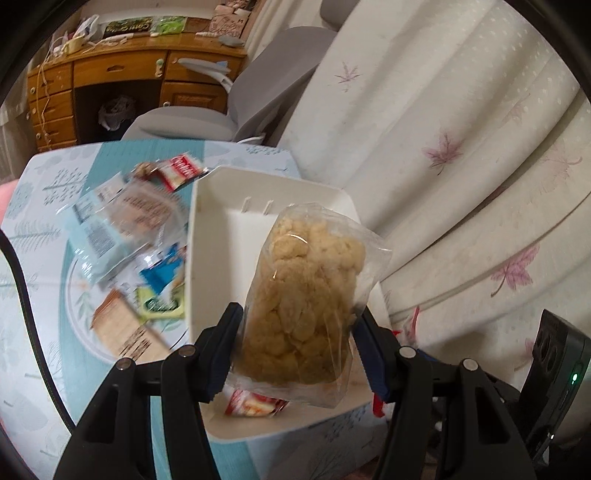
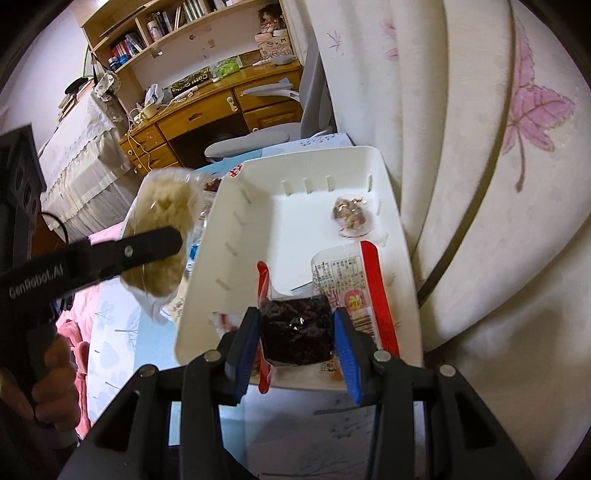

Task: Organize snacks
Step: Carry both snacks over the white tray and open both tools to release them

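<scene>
My left tool (image 1: 295, 332) is clamped on a clear bag of pale puffs (image 1: 306, 295), holding it in the air over the near part of the white bin (image 1: 207, 206); from the right camera that bag (image 2: 162, 236) hangs just left of the bin's (image 2: 369, 155) rim. My right tool (image 2: 295, 339) grips a dark packet (image 2: 295, 332) above the bin's near end, over a red-edged wrapper (image 2: 373, 288) lying inside. A small clear-wrapped sweet (image 2: 351, 216) lies on the bin floor toward the far end. The bin stands on a counter (image 1: 33, 229) under a pale blue cloth printed with trees, and a blurred heap of snacks (image 1: 129, 251) lies on it just left of the bin. To the right, close against the bin, hangs a cream curtain (image 1: 443, 129) with pink leaf prints. Beyond the counter stands a grey chair (image 1: 236, 107), then a wooden desk (image 1: 110, 70) with drawers and clutter on top; bookshelves (image 2: 166, 26) rise above the desk. A lace-covered bed (image 2: 81, 147) is at far left, and something pink (image 2: 74, 325) lies beside the counter.
</scene>
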Demonstrator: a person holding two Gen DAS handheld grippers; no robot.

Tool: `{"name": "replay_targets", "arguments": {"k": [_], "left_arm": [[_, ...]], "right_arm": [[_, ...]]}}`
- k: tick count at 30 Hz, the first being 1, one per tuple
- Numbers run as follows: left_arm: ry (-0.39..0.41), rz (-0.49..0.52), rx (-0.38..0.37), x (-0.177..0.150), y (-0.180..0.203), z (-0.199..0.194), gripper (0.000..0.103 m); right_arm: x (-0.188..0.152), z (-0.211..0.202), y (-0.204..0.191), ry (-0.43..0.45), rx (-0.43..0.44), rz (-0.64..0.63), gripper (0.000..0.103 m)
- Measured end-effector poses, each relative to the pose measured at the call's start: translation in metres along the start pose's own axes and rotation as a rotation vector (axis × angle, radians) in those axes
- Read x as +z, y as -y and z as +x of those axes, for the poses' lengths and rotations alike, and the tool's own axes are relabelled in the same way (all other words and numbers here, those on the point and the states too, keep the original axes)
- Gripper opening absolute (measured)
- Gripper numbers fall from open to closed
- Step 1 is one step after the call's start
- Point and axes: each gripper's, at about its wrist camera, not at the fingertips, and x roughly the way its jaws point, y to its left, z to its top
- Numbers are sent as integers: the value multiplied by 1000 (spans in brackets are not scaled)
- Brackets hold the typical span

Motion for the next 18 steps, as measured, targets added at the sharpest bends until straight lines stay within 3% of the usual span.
{"name": "replay_targets", "arguments": {"k": [4, 5, 6, 8, 12, 18], "left_arm": [[-1, 20, 6, 10, 17, 13, 59], [-7, 19, 21, 11, 20, 16, 66], [-14, 17, 28, 12, 21, 19, 83], [-7, 11, 50, 11, 23, 21, 92], [-20, -25, 74, 10, 16, 23, 92], [-40, -74, 129, 1, -5, 20, 92]], "right_arm": [[5, 2, 12, -6, 2, -5, 41], [6, 3, 16, -6, 5, -3, 42], [8, 3, 18, -8, 8, 0, 42], [9, 5, 23, -6, 21, 7, 42], [10, 11, 31, -31, 37, 25, 65], [8, 19, 38, -63, 56, 70, 67]]}}
